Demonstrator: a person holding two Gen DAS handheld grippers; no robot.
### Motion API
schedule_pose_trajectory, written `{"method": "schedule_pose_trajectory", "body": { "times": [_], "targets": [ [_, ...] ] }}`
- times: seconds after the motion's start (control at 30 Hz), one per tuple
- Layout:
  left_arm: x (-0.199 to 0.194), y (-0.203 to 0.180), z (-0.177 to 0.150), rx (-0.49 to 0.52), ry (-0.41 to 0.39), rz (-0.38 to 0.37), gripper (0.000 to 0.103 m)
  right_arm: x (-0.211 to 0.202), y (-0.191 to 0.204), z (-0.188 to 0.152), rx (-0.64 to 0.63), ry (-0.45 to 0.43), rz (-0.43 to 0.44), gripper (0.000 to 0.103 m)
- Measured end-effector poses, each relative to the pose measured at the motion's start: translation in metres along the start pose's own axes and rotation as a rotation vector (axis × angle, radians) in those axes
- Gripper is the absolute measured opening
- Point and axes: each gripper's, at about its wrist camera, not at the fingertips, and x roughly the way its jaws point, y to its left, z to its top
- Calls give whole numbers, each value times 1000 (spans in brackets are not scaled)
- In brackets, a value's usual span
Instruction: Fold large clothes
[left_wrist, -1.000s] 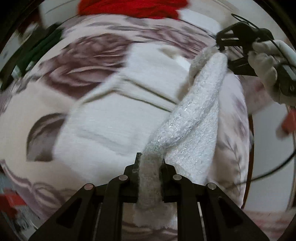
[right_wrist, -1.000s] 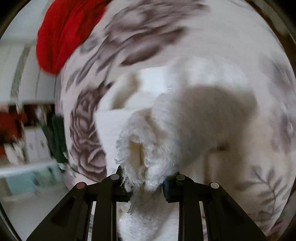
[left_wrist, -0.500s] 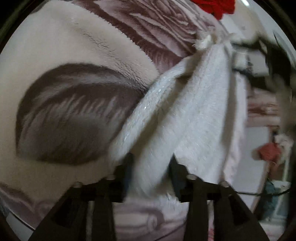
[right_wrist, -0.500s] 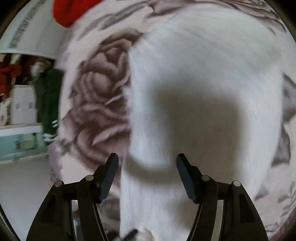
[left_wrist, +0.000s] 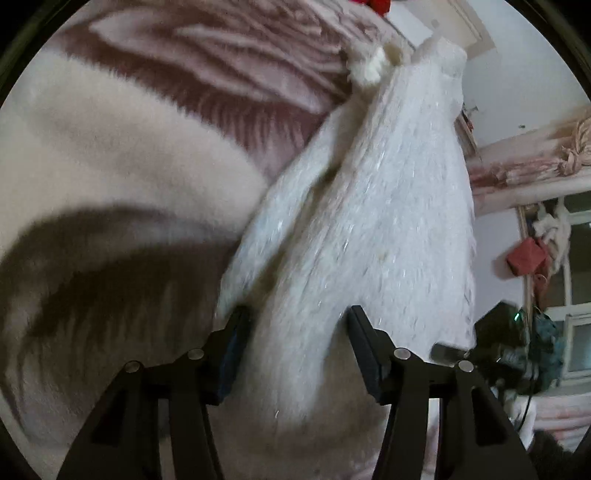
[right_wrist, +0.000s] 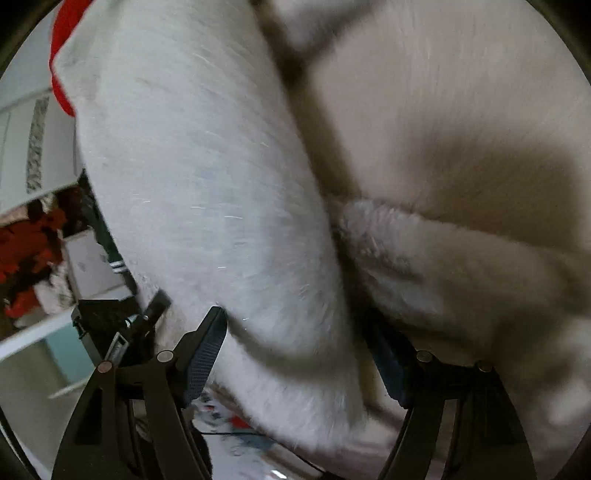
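Between both sets of fingers lies the white fuzzy garment, spread on a rose-patterned blanket covering the bed. From the left gripper its long axis runs straight ahead, away and slightly rightward, ending in a bunched far end. That gripper's fingers stand apart, with cloth passing between them unpinched. The right gripper likewise has spread fingers astride a folded edge of the same garment. Both sit equally close to it; I judge either could close on the near edge.
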Motion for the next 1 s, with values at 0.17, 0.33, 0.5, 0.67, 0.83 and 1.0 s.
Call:
{"method": "schedule_pose_trajectory", "body": {
  "times": [0.17,0.33,0.5,0.67,0.83,1.0],
  "targets": [
    [-14,-17,-7,17,-69,71,9,-1,9,-8,3,-97,122,25],
    [-57,-30,-39,-23,-107,35,7,-31,17,-35,14,-95,169,16],
    [-97,-51,-105,-31,-34,33,7,-84,5,-90,-12,-15,158,16],
    [-73,-32,-158,-145,133,27,10,-91,-55,-143,71,112,78,19],
    [-85,-32,-144,-176,145,84,15,-96,-61,-117,66,134,-140,35],
    [-103,-59,-110,-45,68,192,46,-141,12,-68,-81,-7,-108,63]
  ]
}}
